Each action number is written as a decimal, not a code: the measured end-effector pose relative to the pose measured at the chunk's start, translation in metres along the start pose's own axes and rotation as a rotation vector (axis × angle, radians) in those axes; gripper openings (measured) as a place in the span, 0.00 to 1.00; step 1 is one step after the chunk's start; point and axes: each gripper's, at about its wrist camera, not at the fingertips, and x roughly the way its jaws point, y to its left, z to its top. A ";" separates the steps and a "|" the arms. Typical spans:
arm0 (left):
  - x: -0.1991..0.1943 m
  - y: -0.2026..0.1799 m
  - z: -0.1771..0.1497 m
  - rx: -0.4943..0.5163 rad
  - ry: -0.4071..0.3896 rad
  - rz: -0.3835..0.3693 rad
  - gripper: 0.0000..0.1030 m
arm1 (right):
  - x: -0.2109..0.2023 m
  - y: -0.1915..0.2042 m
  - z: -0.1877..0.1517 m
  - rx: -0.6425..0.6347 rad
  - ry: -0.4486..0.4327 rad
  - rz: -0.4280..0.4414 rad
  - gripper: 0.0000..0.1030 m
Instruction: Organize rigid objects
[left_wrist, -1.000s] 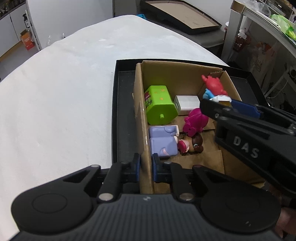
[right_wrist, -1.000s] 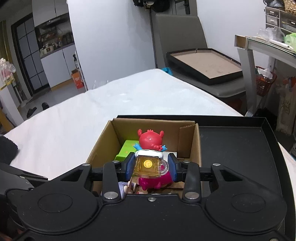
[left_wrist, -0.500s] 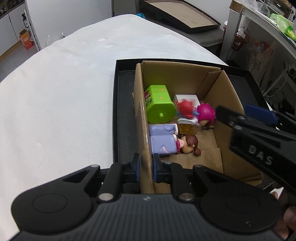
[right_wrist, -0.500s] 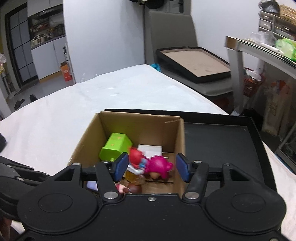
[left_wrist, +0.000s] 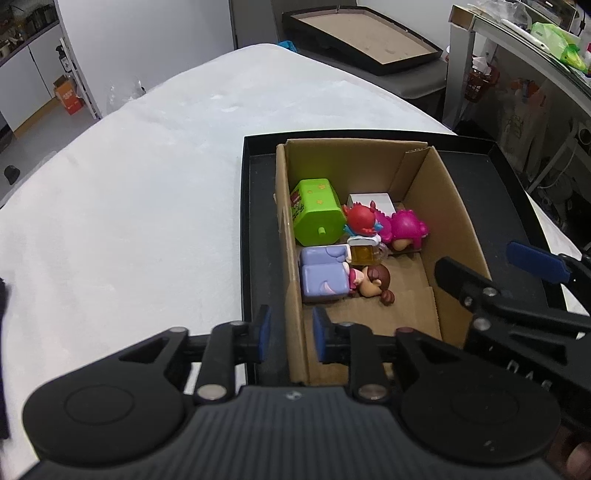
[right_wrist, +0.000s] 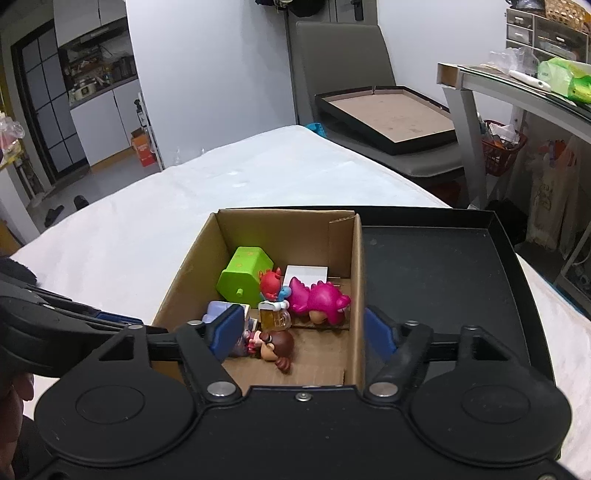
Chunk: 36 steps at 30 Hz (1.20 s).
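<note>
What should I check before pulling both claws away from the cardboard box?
1. Right claw empty, jaws opening: ok.
2. Red figure with the beer mug inside the cardboard box, lying among the other toys: ok.
3. Left claw off the box wall: ok; jaws opening, pads astride the near left wall with a gap on each side.
4. Cardboard box seated inside the black tray: ok.
5. Toys below the box rim, nothing sticking out: ok.
6. White cloth free of stray toys: cannot tell; only part of it shows.

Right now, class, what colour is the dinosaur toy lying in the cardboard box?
Magenta pink dinosaur toy; clearest in the right wrist view.
</note>
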 end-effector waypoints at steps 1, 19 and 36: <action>-0.003 -0.001 -0.001 -0.002 -0.003 0.003 0.31 | -0.002 -0.001 0.000 0.007 0.000 -0.001 0.72; -0.076 -0.021 -0.011 -0.015 -0.108 -0.012 0.74 | -0.058 -0.037 0.007 0.157 -0.003 -0.035 1.00; -0.142 -0.020 -0.027 -0.032 -0.181 -0.012 0.90 | -0.120 -0.036 0.023 0.126 -0.005 -0.034 1.00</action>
